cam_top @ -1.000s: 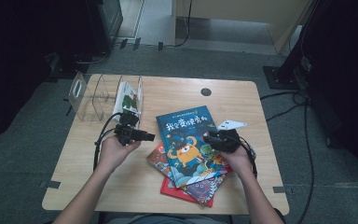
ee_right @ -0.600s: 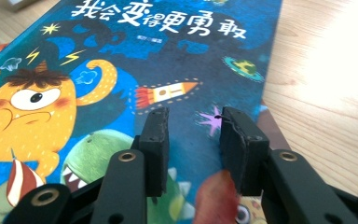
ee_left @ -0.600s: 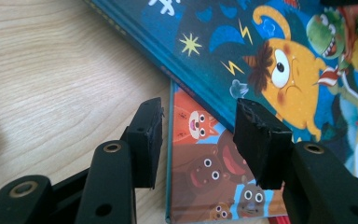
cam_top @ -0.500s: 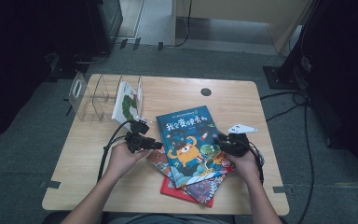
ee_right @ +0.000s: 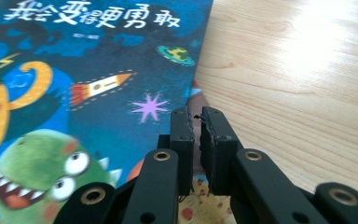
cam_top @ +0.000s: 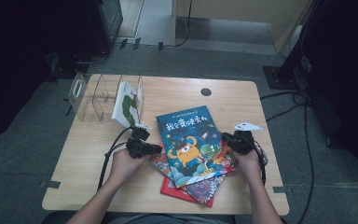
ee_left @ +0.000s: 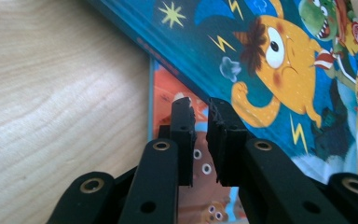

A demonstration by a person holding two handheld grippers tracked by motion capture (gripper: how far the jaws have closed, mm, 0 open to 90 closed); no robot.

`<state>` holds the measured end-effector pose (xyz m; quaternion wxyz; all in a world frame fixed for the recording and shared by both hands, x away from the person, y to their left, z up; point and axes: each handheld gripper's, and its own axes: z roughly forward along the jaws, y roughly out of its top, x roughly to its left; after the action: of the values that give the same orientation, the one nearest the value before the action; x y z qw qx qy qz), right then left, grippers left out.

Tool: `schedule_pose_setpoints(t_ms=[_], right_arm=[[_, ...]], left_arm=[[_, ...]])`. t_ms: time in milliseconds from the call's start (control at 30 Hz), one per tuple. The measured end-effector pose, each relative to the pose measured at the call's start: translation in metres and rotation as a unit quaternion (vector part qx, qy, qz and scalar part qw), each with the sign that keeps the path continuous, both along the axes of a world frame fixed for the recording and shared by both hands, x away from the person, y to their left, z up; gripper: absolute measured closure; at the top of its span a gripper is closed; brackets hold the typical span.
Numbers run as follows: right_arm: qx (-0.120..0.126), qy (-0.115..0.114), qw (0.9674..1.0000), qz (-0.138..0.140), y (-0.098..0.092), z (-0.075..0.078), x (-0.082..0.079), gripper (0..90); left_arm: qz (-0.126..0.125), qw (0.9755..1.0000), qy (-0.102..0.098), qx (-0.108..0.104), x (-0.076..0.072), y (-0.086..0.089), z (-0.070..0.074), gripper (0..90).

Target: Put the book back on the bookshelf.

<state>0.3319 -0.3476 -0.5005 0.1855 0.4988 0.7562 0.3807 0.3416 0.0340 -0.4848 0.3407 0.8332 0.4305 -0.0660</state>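
Both grippers are sitting at the edges of the blue book [cam_top: 192, 143], one on each side, and their jaws have just been closing. Left gripper [cam_top: 157, 149] is lying at the book's left edge; in the left gripper view its jaws are standing nearly together with a thin slit between them, tips resting at the blue cover's edge where it overlaps the orange book [ee_left: 168, 93] beneath. Whether the pads are pinching the cover or merely touching it I cannot tell. Right gripper [cam_top: 225, 138] is sitting at the book's right edge; in the right gripper view [ee_right: 195, 116] its jaws are likewise almost shut, tips right at the cover's border beside the bare wooden table [ee_right: 298, 70], and again a grip on the cover is not clear.

The blue book is lying face up on top of a fanned pile near the front middle of the table, tilted slightly, with a red book [cam_top: 177, 190] peeking out underneath.

Farther back on the left, a clear rack [cam_top: 91, 98] is standing with a white book [cam_top: 126, 105] leaning upright in its right-hand slot. A dark round hole [cam_top: 206, 92] is showing near the far edge.
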Motion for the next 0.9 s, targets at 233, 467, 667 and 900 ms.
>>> schedule_pose_setpoints(t_ms=[233, 467, 667, 900], right_arm=[[0.013, 0.017, 0.9998, -0.003, 0.003, -0.001, 0.009, 89.5], [0.021, 0.024, 0.9995, 0.009, 0.009, -0.001, 0.014, 90.0], [-0.004, 0.021, 0.9991, 0.036, 0.029, 0.001, 0.017, 90.0], [0.009, 0.031, 0.9990, 0.031, 0.034, 0.001, 0.017, 90.0]], left_arm=[[0.000, 1.0000, -0.002, -0.007, -0.008, 0.002, -0.002, 84.5], [0.000, 0.9999, -0.001, -0.014, -0.014, 0.004, -0.004, 85.6], [0.007, 0.9999, 0.003, -0.015, -0.019, 0.011, -0.004, 85.6], [0.009, 0.9999, 0.001, -0.008, -0.031, 0.010, -0.002, 85.4]])
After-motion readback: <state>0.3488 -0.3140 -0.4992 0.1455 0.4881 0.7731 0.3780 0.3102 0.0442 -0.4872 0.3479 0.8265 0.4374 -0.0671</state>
